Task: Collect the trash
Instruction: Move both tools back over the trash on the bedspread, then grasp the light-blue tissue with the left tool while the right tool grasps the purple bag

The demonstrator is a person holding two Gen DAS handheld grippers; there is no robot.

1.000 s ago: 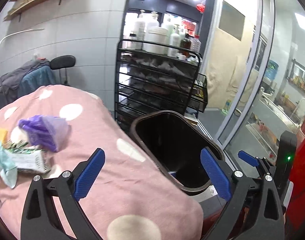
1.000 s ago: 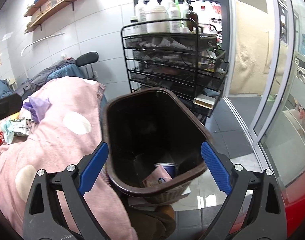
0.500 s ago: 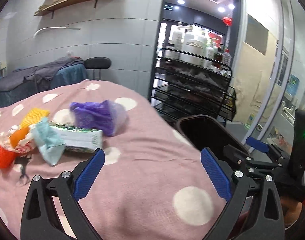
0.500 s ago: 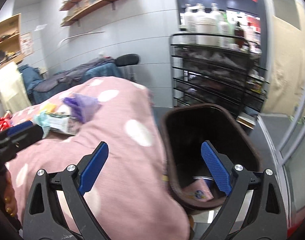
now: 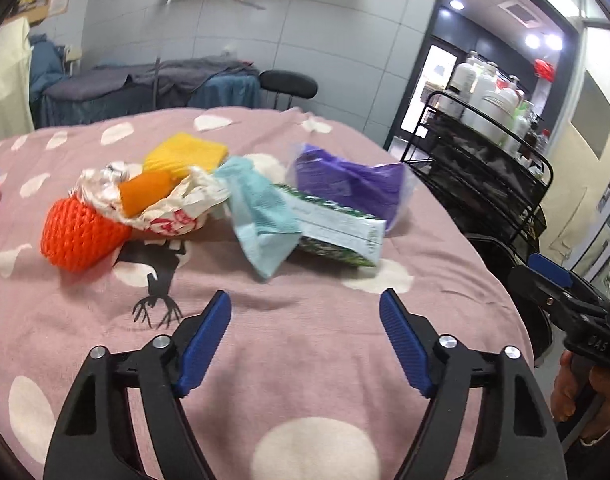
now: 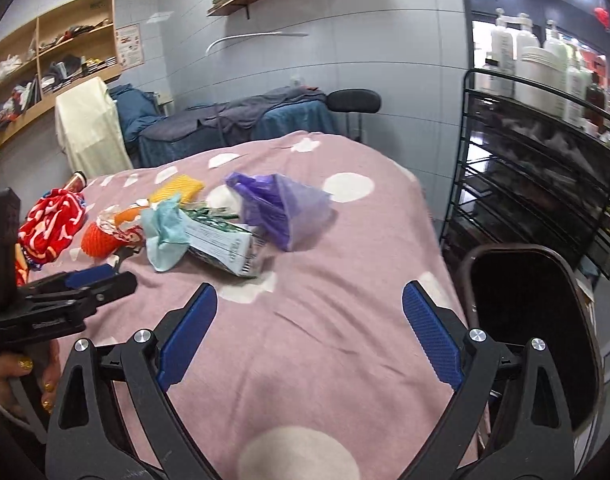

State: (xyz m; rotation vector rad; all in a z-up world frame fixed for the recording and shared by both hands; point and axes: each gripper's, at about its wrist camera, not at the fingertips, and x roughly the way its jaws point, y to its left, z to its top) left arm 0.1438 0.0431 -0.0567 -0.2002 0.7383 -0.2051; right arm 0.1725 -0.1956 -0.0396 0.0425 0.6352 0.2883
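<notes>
Hovering tools: left tool [image 5: 305, 312] and right tool [image 6: 309, 304] both above the pink dotted blanket [image 5: 325, 360], nothing between their blue pads.
Left tool state: jaws spread apart, empty; aimed at the trash pile.
Right tool state: jaws spread wide, empty; seen from the left wrist view at the right edge [image 5: 553, 276], well apart from the pile.
Nearest trash: crumpled light-blue tissue [image 5: 261, 216], just ahead of the left tool, lying partly over a green-and-white packet [image 5: 341, 232].
Purple bag: purple plastic bag [image 5: 349, 188], behind the packet and touching it; in the right wrist view [image 6: 281, 208] it is the rightmost item of the pile.
Left of pile: orange knitted piece [image 5: 81, 236] against a crumpled white wrapper [image 5: 177, 208] with an orange lump on top; yellow pad [image 5: 185, 156] behind them.
Far left: red patterned cloth [image 6: 49, 224], near the pile.
Bin: dark trash bin [image 6: 533, 320] beside the blanket's right edge, apart from the trash; inside not readable.
Background: black wire rack [image 6: 545, 176] carrying white bottles, beyond the bin.
</notes>
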